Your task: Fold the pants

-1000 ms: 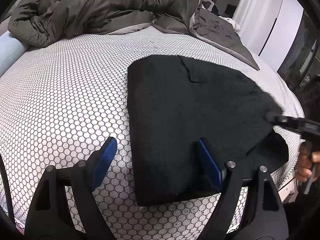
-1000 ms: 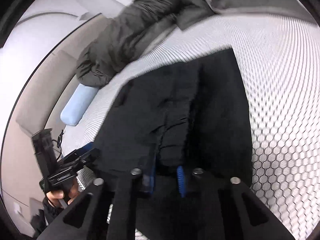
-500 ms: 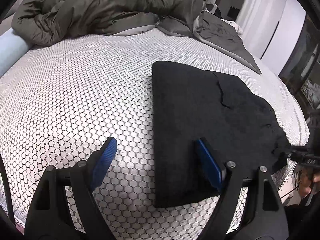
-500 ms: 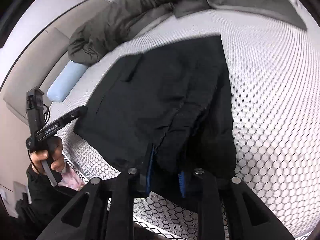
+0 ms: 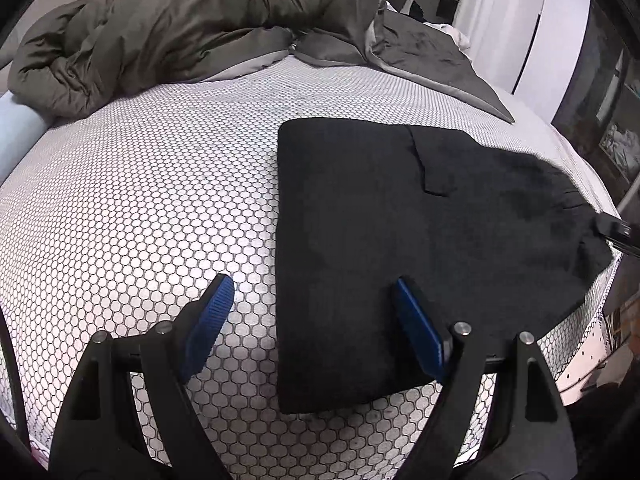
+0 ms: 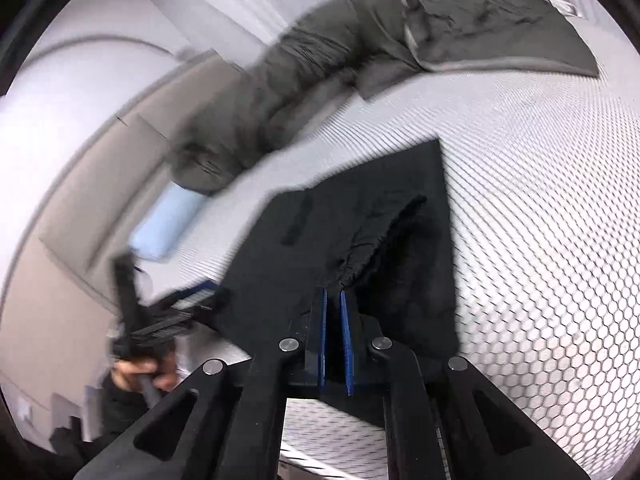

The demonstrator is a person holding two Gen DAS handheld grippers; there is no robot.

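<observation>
The black pants (image 5: pixel 400 220) lie folded into a rough rectangle on the honeycomb-patterned bed sheet (image 5: pixel 140 200). My left gripper (image 5: pixel 312 282) hangs open just above their near left edge, one blue pad over the cloth and the other over bare sheet, with nothing held. In the right wrist view, a raised ridge of the pants (image 6: pixel 312 248) runs up to my right gripper (image 6: pixel 333 292), whose blue pads are shut on the cloth's edge. From the left wrist view, the right gripper (image 5: pixel 614 232) sits at the pants' far right corner. A hand (image 6: pixel 140 372) holds the blurred left gripper (image 6: pixel 176 312).
A crumpled grey-olive duvet (image 5: pixel 200 32) covers the far side of the bed. A light blue pillow (image 5: pixel 16 132) lies at the far left by the headboard. The bed edge (image 5: pixel 580 344) drops off just right of the pants, with white wardrobe doors (image 5: pixel 560 32) beyond.
The right gripper's pads have closed tighter on the cloth, and it has lifted and swung, blurring its view. The pants shifted sideways on the sheet. The left gripper stayed open in place.
</observation>
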